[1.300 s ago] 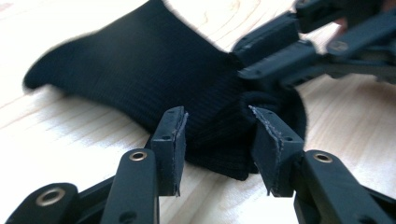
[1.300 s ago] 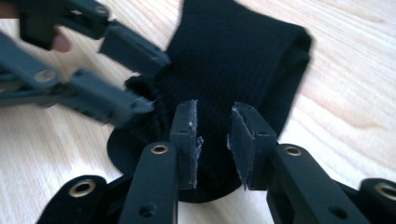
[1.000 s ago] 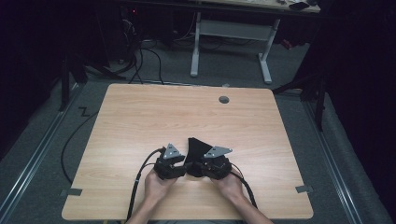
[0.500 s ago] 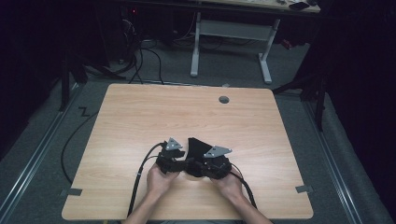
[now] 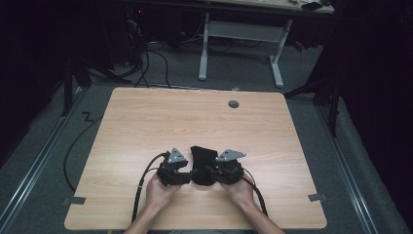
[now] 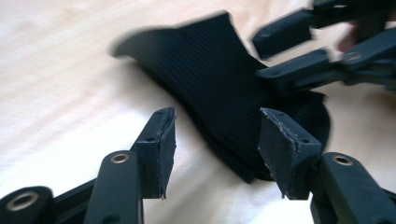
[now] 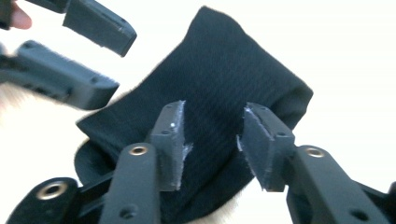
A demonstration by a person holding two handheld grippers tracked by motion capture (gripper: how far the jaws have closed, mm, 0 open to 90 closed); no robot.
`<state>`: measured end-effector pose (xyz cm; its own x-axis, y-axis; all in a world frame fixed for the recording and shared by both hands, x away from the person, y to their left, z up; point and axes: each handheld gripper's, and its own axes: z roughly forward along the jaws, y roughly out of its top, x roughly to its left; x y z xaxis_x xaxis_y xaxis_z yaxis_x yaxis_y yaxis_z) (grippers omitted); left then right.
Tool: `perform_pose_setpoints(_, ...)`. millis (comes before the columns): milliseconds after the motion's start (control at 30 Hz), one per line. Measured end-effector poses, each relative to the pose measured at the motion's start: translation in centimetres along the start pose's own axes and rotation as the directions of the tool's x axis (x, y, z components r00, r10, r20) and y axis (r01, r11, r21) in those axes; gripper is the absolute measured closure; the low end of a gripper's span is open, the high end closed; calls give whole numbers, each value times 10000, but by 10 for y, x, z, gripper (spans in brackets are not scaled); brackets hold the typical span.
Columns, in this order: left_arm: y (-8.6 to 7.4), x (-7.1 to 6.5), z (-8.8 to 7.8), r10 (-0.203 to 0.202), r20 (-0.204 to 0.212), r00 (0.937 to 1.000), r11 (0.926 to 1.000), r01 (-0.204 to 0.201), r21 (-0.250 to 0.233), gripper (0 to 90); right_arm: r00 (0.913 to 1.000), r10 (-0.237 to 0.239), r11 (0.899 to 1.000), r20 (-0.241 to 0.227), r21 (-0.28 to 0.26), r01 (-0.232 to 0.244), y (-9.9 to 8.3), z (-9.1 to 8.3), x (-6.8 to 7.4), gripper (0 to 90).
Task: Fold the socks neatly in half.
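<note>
Black ribbed sock (image 5: 202, 163) lies flat on the wooden worktop (image 5: 146, 122), near the front edge, roughly centred, between the two grippers. One end fans out wider and points away from the person; the nearer end is rounded.

Left gripper (image 5: 187, 178) sits just left of the sock, held by the person's left hand (image 5: 160, 190), jaws pointing at the sock's near end. In the left gripper view (image 6: 215, 140) its jaws stand well apart and have just been opening; the sock's rounded end lies past and partly between the tips, pads not pressing it. Nothing gripped.

Right gripper (image 5: 209, 170) sits just right of the sock in the right hand (image 5: 241, 192). In the right gripper view (image 7: 212, 140) its jaws are apart with the sock (image 7: 219, 74) behind the gap; they have just been closing a little, but the pads are not pinching cloth. Whether the tips touch the fabric, can't tell.

Each gripper view also shows the other gripper's jaws, open, at the sock's far side (image 6: 299, 51).

Cables (image 5: 139, 195) trail back off both grippers toward the worktop's front edge. A round grommet hole (image 5: 234, 104) is in the worktop at the back right, well apart from the sock.
</note>
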<state>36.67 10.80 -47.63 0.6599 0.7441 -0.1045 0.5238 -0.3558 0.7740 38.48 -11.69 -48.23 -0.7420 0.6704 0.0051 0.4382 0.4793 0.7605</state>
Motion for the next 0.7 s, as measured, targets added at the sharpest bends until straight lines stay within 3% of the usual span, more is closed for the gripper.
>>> perform_pose_setpoints(100,9,9,-2,-282,-158,9995,9995,280,-162,467,9998,-133,9997,-139,-226,129,7,-3,3,639)
perform_pose_setpoints(200,18,23,4,-851,-342,9958,9963,847,-132,460,9993,-202,9997,-323,-129,198,11,1,8,637)
perform_pose_setpoints(367,35,39,18,-1101,-731,9912,9938,1108,59,430,9975,-306,9993,-644,198,320,6,10,15,600)
perform_pose_setpoints(533,51,46,40,-1358,-426,9898,9898,1374,368,394,9969,-531,9980,-580,311,550,1,12,19,591)
perform_pose_setpoints(700,59,40,62,-1100,-16,9939,9892,1096,970,406,9964,-733,9966,-438,351,748,-3,13,19,590)
